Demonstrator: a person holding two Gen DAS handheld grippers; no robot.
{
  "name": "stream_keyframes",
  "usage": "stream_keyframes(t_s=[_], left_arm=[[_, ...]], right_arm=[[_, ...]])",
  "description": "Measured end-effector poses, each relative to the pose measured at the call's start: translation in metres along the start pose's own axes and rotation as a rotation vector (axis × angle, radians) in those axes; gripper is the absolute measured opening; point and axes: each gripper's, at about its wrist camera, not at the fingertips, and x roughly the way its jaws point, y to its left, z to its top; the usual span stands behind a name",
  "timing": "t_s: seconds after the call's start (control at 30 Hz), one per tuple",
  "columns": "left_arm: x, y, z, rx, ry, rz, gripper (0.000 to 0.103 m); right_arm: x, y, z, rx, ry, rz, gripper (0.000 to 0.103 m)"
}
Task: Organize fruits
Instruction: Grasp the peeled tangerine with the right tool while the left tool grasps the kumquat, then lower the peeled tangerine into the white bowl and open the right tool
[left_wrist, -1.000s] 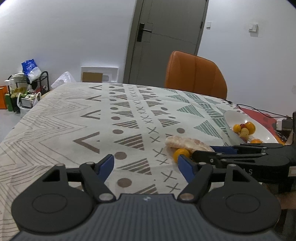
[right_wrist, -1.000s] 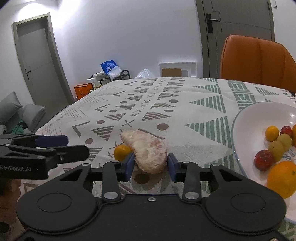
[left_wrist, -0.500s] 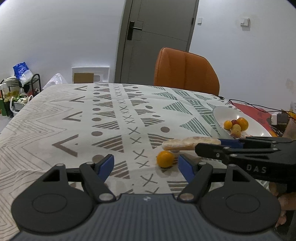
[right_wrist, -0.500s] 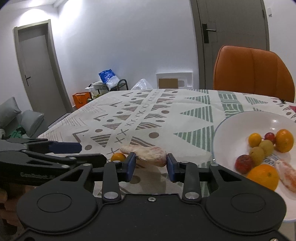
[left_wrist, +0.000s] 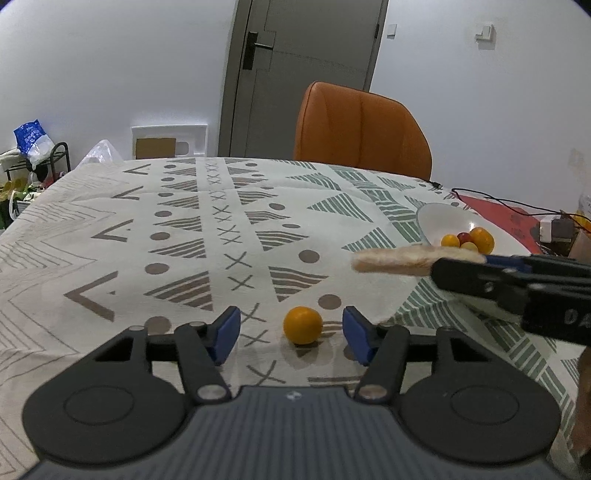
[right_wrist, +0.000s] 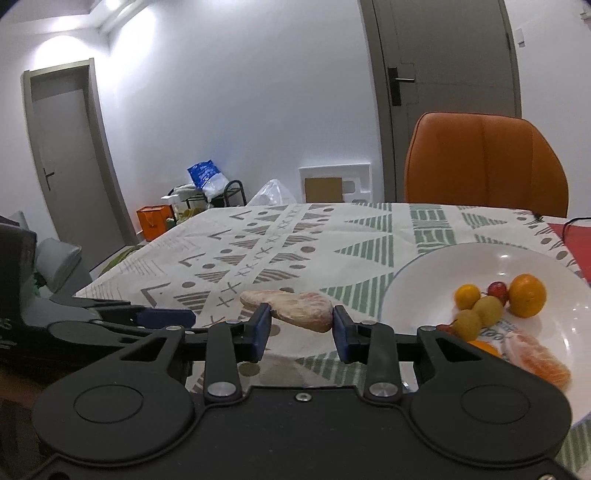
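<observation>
- The left gripper (left_wrist: 291, 334) has its blue-padded fingers (left_wrist: 226, 334) spread wide, with nothing between them but air.
- A small orange (left_wrist: 302, 325) sits on the patterned tablecloth (left_wrist: 110, 258) just ahead of that gap, touching neither pad.
- The right gripper (right_wrist: 300, 328) holds its fingers (right_wrist: 261, 326) closed against a peeled pomelo segment (right_wrist: 295, 308), pale pink and lifted clear of the table.
- In the left wrist view the same segment (left_wrist: 399, 260) juts out flat from the right gripper's tip, above the tablecloth and in front of the bowl rim.
- To the right lies a white bowl (right_wrist: 424, 273) holding a small orange fruit (right_wrist: 467, 295), two greenish-yellow round fruits (right_wrist: 487, 306), a red fruit (right_wrist: 496, 287), a larger orange (right_wrist: 527, 295) and a peeled citrus piece (right_wrist: 535, 360).
- Beyond the far table edge stands an orange chair (right_wrist: 484, 162), and behind it a grey door (left_wrist: 306, 70).
</observation>
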Motion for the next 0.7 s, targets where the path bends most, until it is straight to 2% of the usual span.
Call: stream_keyframes(t_s=[0.07,0.13,0.2,0.3,0.7], left_arm=[[0.004,-0.002,-0.001,0.001,0.011,-0.002,0.056],[0.007,-0.005,-0.001,0.006,0.019,-0.004,0.045],[0.009,-0.008,-0.001,0.015,0.015,0.006,0.022],[0.008,-0.008,0.001,-0.002,0.008,-0.017,0.022],[-0.002,-0.040,0.012,0.037,-0.046,-0.051,0.022]], right_arm=[[-0.004,-0.003,0.001,0.004,-0.007,-0.006,0.034],[-0.008,-0.007,0.001,0.011,-0.016,-0.015,0.034],[-0.012,-0.011,0.001,0.015,-0.023,-0.022,0.034],[-0.018,-0.018,0.001,0.026,-0.036,-0.041,0.034],[-0.045,-0.060,-0.005,0.073,-0.072,-0.142,0.034]])
